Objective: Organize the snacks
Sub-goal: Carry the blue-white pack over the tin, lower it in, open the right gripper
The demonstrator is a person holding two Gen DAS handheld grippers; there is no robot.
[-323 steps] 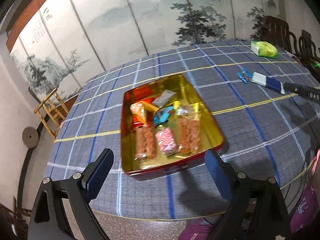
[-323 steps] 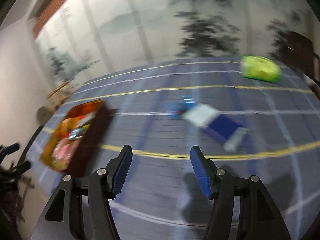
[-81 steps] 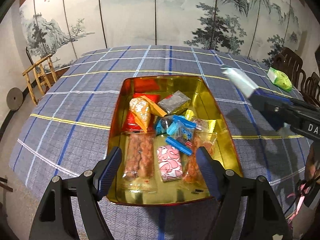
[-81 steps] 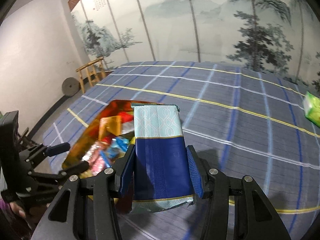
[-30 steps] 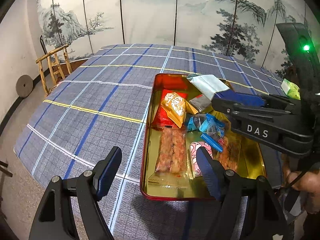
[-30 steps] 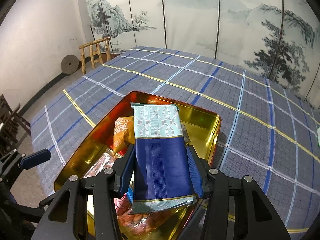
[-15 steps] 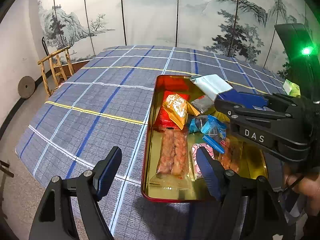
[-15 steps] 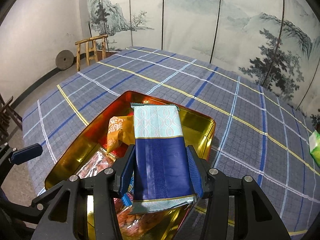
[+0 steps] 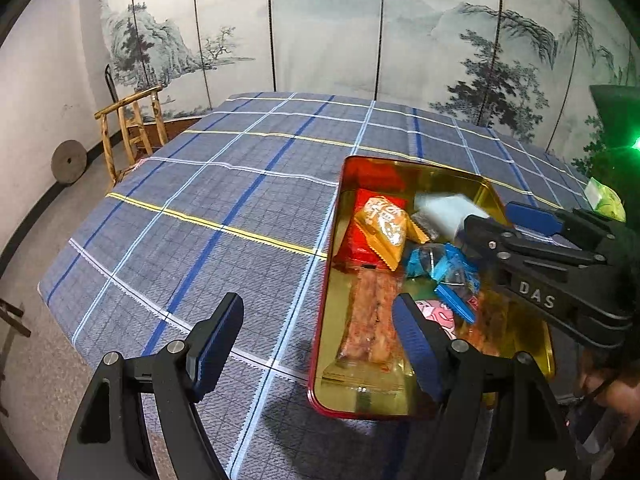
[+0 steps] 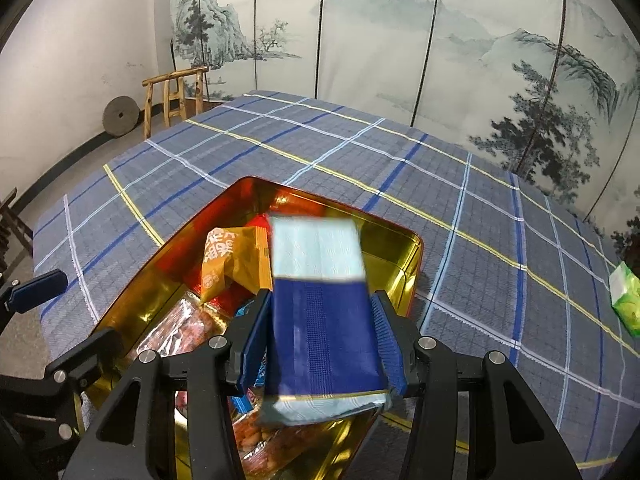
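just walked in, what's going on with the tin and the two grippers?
A person is sorting snacks into the gold tin on the plaid tablecloth. The right hand-held gripper holds a blue-and-white packet between its fingers, over the tin; whether the grip is loosening is unclear. The left hand-held gripper hovers open and empty at the tin's near edge. A green packet lies out on the cloth.

One tin (image 9: 486, 188), two grippers, one green packet (image 10: 626, 300)
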